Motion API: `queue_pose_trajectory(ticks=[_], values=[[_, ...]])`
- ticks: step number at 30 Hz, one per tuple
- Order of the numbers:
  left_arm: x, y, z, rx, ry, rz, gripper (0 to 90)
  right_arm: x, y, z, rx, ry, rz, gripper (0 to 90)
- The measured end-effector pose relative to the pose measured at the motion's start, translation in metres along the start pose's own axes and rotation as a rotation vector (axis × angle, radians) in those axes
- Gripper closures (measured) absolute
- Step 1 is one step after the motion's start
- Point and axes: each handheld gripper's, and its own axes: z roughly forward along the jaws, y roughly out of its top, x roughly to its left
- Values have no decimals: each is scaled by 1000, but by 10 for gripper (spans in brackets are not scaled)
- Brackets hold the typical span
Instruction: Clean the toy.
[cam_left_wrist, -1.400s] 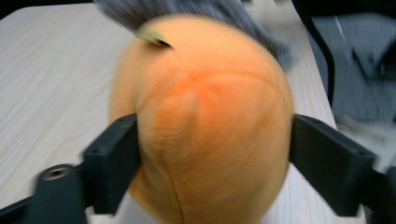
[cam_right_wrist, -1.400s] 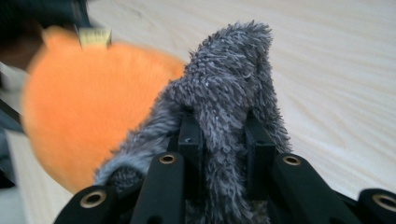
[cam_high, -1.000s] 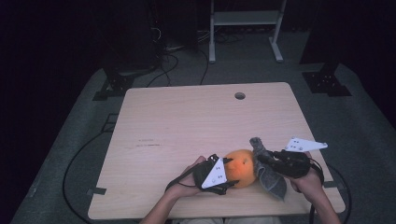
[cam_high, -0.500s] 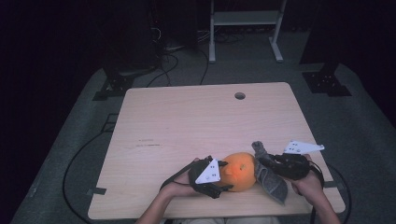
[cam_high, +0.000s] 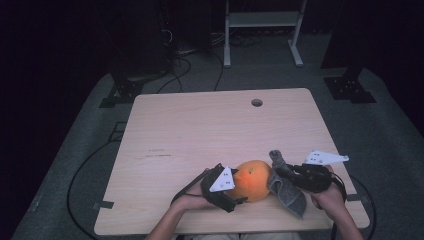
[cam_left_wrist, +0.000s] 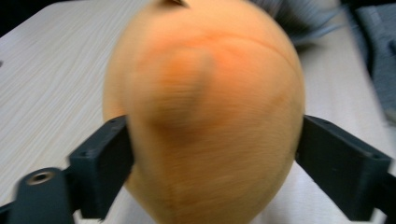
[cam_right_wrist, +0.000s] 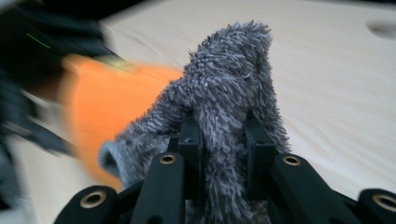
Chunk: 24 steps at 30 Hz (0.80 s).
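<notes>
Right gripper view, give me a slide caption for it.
Right gripper clamps a fluffy grey cloth beside a blurred orange fruit on the wooden table.

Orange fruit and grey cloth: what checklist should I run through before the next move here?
1. Right tool clamped on the grey cloth: ok.
2. Left tool gripping the orange fruit: not ok. Its jaws have just been opening, with the fruit between them.
3. Fruit resting on the table: cannot tell.
4. Cloth lying against the fruit's side: ok, going by the high view.
5. Both views sharp enough to judge contact: not ok, the fruit is blurred.
</notes>
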Motion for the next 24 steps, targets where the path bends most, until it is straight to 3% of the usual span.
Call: queue_pose_trajectory(ticks=[2, 5, 9, 11, 13, 15, 17, 19, 20, 22, 24], values=[[0, 0, -1, -3, -8, 13, 147, 5, 3, 2, -4, 32, -20, 725], [-2, 0, -3, -15, -24, 37, 201, 2, -6, 19, 89, -6, -34, 725], [-2, 1, -4, -20, -31, 39, 212, -10, -10, 18, 131, -77, -13, 726], [-2, 1, -3, -22, -33, 42, 213, -7, -5, 10, 80, -61, -8, 726], [-4, 3, -2, -30, -39, 45, 214, 5, 8, 3, 17, -9, -46, 724], [-5, 4, -2, -39, -49, 46, 213, 18, 16, 4, 5, 27, -95, 722], [-1, 5, -5, -50, -51, -1, 170, 24, 14, 15, 57, 25, -127, 719], [5, 5, -4, -61, -44, -89, 105, 24, 10, 20, 62, 36, -117, 720], [6, 5, -2, -42, -42, -106, 70, 25, 9, 19, 59, 35, -116, 721], [3, 3, 3, -38, -54, -97, 56, 26, 9, 17, 61, 32, -133, 721], [0, 2, 4, -41, -54, -53, 108, 25, 7, 16, 67, 27, -132, 721]])
